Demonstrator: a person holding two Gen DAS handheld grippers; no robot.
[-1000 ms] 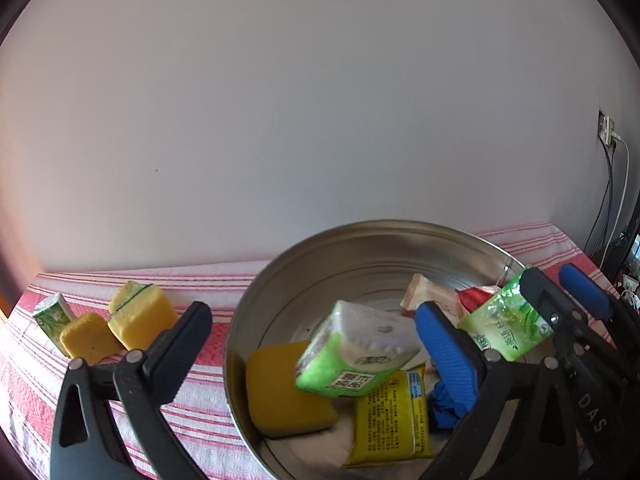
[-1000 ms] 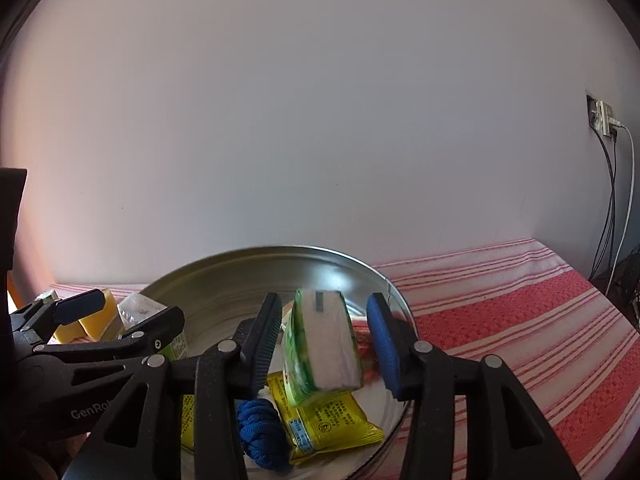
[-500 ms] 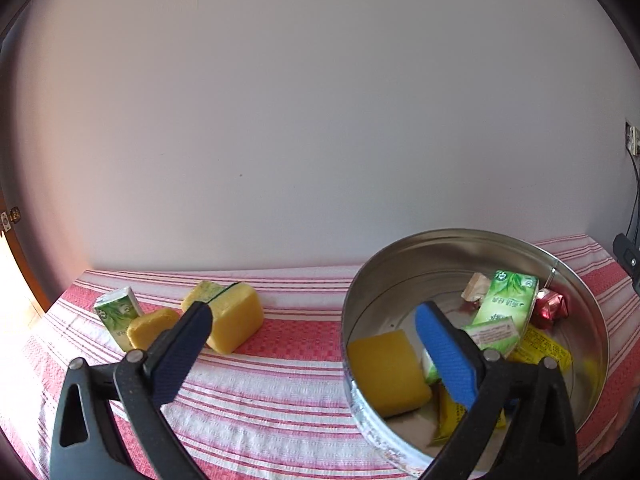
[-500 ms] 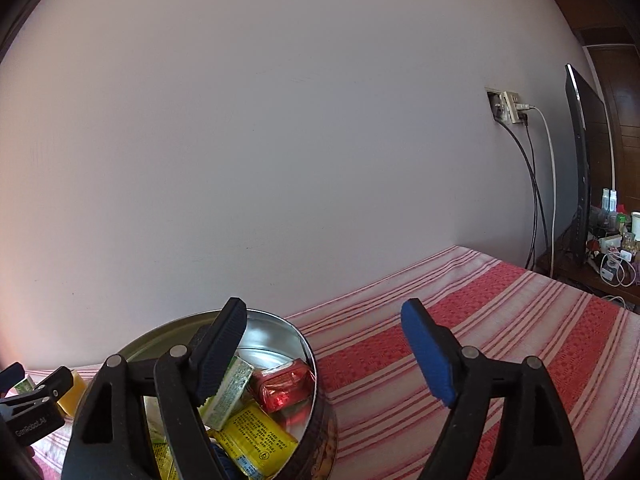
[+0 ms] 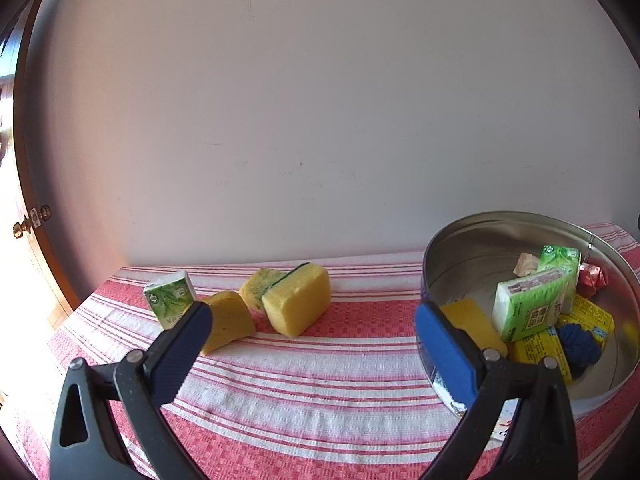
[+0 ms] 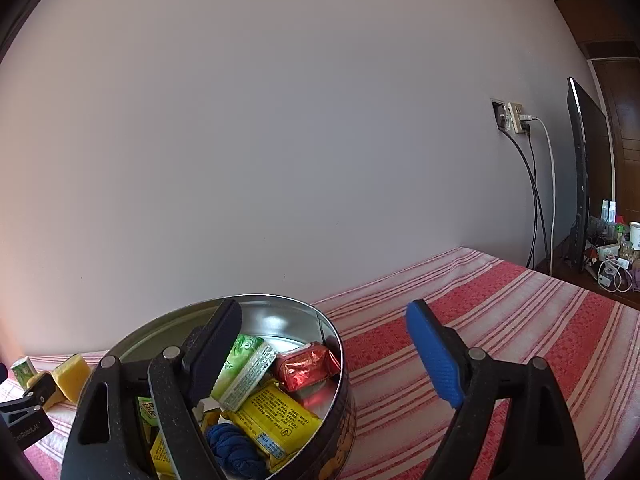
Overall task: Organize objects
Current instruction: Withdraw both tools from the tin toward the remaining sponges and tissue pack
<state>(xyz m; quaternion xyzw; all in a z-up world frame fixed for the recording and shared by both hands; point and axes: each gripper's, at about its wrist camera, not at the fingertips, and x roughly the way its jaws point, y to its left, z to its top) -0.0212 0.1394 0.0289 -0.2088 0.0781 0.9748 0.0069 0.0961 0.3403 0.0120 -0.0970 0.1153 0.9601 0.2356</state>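
A round metal tin (image 5: 472, 240) stands on the striped cloth at the right and holds green tissue packs (image 5: 528, 308), yellow packets, a yellow sponge, a blue ball and a red wrapper. It also shows in the right wrist view (image 6: 336, 344). On the cloth to the left lie a green tissue pack (image 5: 170, 298), a small yellow sponge (image 5: 228, 324) and a larger yellow sponge (image 5: 298, 304). My left gripper (image 5: 312, 344) is open and empty above the cloth, short of the sponges. My right gripper (image 6: 324, 356) is open and empty over the tin's right edge.
The red and white striped cloth (image 6: 500, 312) covers the table up to a plain wall. A door with a knob (image 5: 24, 228) is at far left. A monitor (image 6: 580, 176), cables (image 6: 536, 200) and clutter stand off the table's right end.
My right gripper let go of the green tissue pack into the tin and pulled back to the right. My left gripper swung left, bringing the loose sponges and tissue pack toward the middle of its view.
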